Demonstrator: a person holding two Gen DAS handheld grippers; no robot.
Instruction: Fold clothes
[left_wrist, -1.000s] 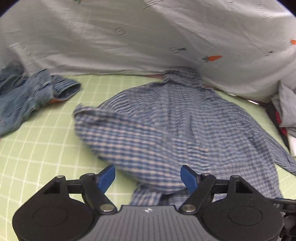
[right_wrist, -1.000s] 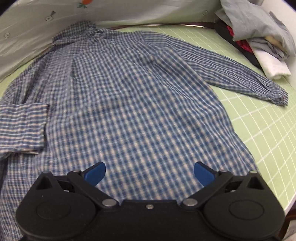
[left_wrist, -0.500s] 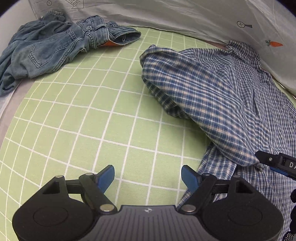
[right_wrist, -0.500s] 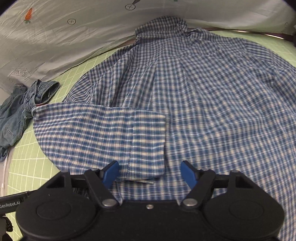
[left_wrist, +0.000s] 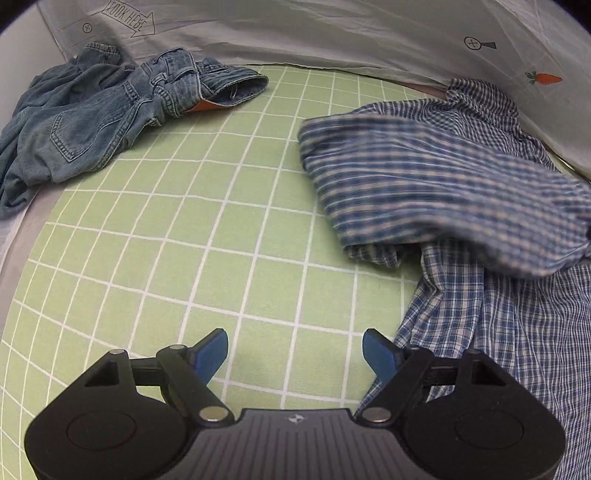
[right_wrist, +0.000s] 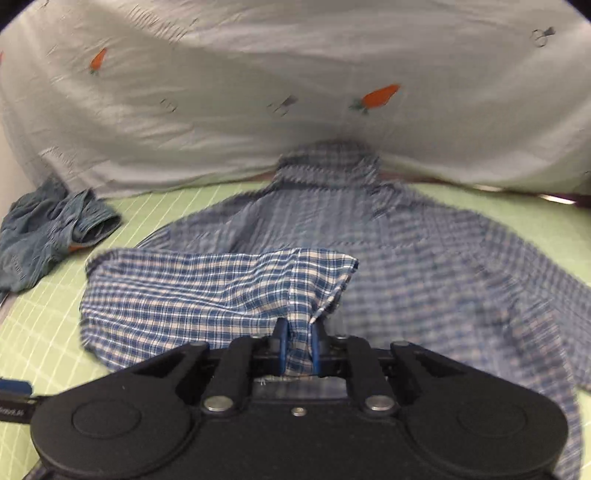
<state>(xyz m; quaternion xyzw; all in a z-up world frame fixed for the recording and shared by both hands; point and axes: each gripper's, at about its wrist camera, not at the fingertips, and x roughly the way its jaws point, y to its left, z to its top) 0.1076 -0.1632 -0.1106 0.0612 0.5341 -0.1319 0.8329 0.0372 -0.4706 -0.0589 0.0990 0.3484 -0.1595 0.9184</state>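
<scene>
Blue-and-white checked cotton, the shirt (right_wrist: 424, 266) lies spread on the green gridded mat (left_wrist: 177, 229), its collar against the pale printed sheet (right_wrist: 258, 74) at the far edge. Half a second ago the right gripper (right_wrist: 297, 349) stood with its blue pads wide apart just short of the folded-over sleeve cuff (right_wrist: 317, 280); now those pads are pressed together on the cuff, which rises from between them and drapes toward the shirt's body. The left gripper (left_wrist: 295, 350) remains spread wide and holds nothing; bare mat lies between its pads. Relative to the shirt, it sits just off the hem, with the lower edge of the cloth beside its right pad. In the left wrist view the lifted sleeve (left_wrist: 436, 184) appears blurred above the shirt's body. Crumpled denim jeans (left_wrist: 96, 110) lie on the mat well apart from the shirt, on its sleeve side.
</scene>
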